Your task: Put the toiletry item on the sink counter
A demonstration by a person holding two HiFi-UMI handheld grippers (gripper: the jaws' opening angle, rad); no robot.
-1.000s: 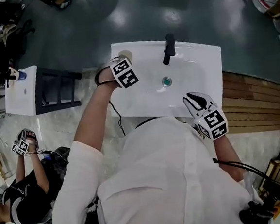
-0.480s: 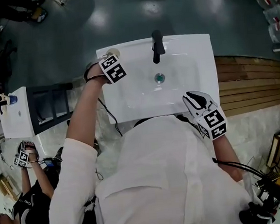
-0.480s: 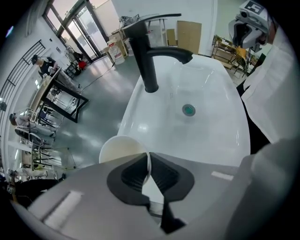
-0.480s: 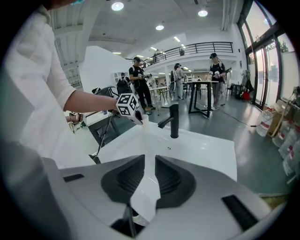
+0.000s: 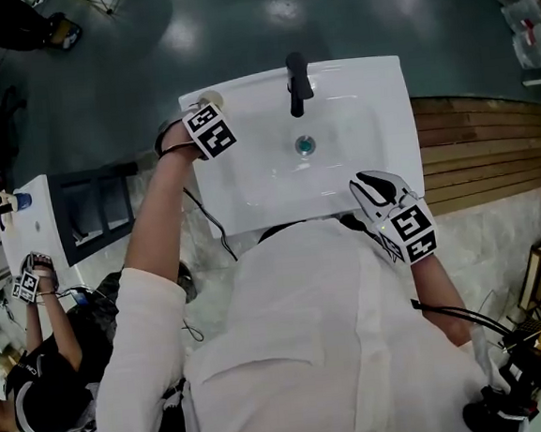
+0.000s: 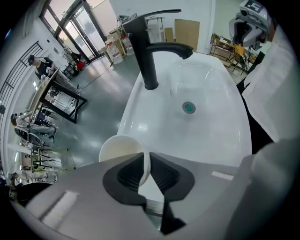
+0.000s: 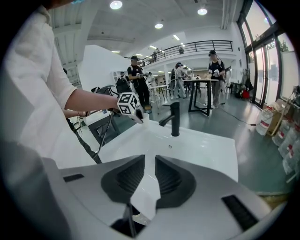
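A small white cup stands at the back left corner of the white sink counter. My left gripper is over that corner. In the left gripper view the cup has its near wall between the pads, and the left gripper is opening while still pinching that wall. My right gripper hovers over the sink's front right edge. In its own view the right gripper shows a narrow gap with nothing in it.
A black faucet rises at the back middle of the basin, and the drain lies in front of it. A black frame stand and another white counter are at the left. A person crouches at the lower left.
The head view has swung, so the sink sits further left in the picture. My left gripper stays with the cup at the back left corner. The right gripper has barely moved.
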